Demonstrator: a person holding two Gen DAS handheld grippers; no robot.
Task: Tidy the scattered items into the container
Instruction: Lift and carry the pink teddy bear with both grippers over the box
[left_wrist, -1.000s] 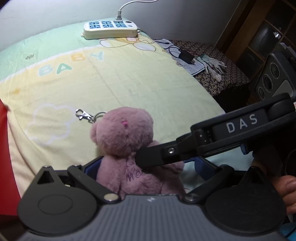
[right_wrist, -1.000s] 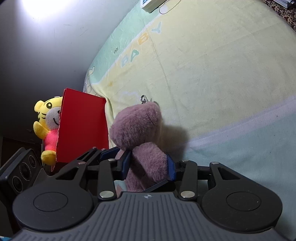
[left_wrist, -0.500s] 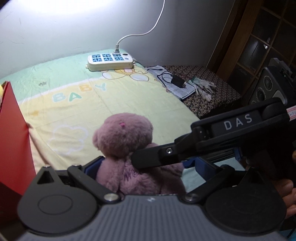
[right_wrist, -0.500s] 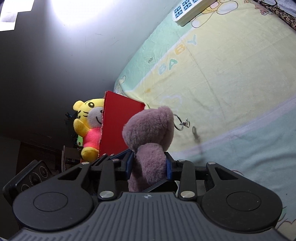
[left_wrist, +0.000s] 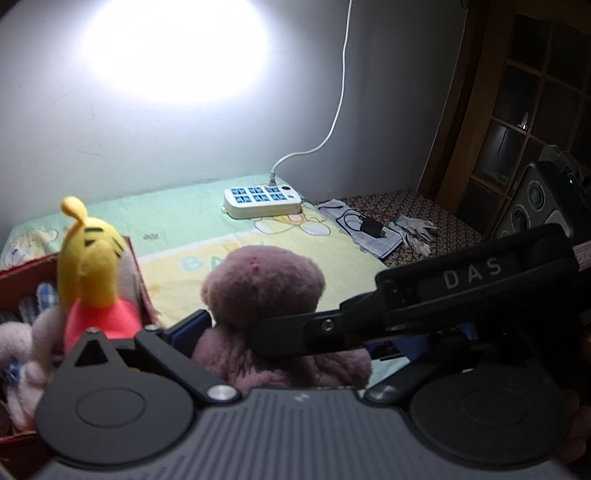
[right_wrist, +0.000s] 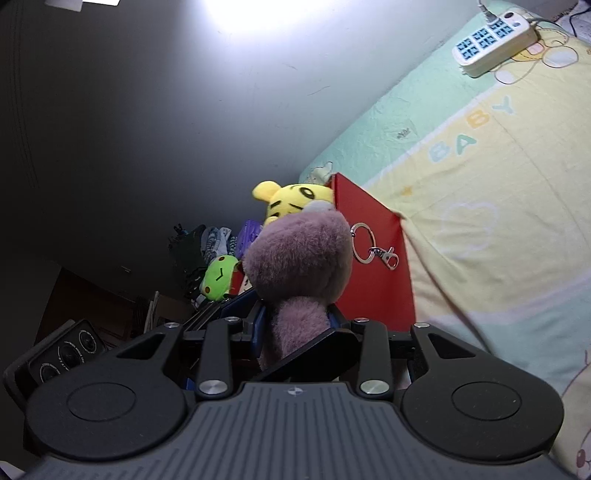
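A purple plush bear (left_wrist: 258, 288) hangs in the air above the blanket. My right gripper (right_wrist: 297, 321) is shut on the bear's (right_wrist: 299, 258) body. One of its fingers (left_wrist: 332, 328) crosses in front of the bear in the left wrist view. My left gripper (left_wrist: 295, 339) straddles the bear with wide jaws; the left blue pad (left_wrist: 195, 326) touches it and a gap shows on the right. The bear's keyring (right_wrist: 373, 247) dangles before the red box (right_wrist: 376, 280). That red box (left_wrist: 137, 266) holds a yellow tiger plush (left_wrist: 88, 258), also seen as the tiger (right_wrist: 295, 201), and a green frog plush (right_wrist: 219, 277).
A white power strip (left_wrist: 262, 199) lies on the baby blanket (left_wrist: 192, 221) by the wall. A black charger (left_wrist: 369, 225) and gloves (left_wrist: 417, 229) rest on a patterned cloth to the right. A speaker (left_wrist: 535, 206) and a wooden shelf (left_wrist: 517, 110) stand beyond.
Both grippers have risen together with the bear, off the blanket and toward the red box. The keyring left the blanket and now dangles. The right jaws tightened on the bear.
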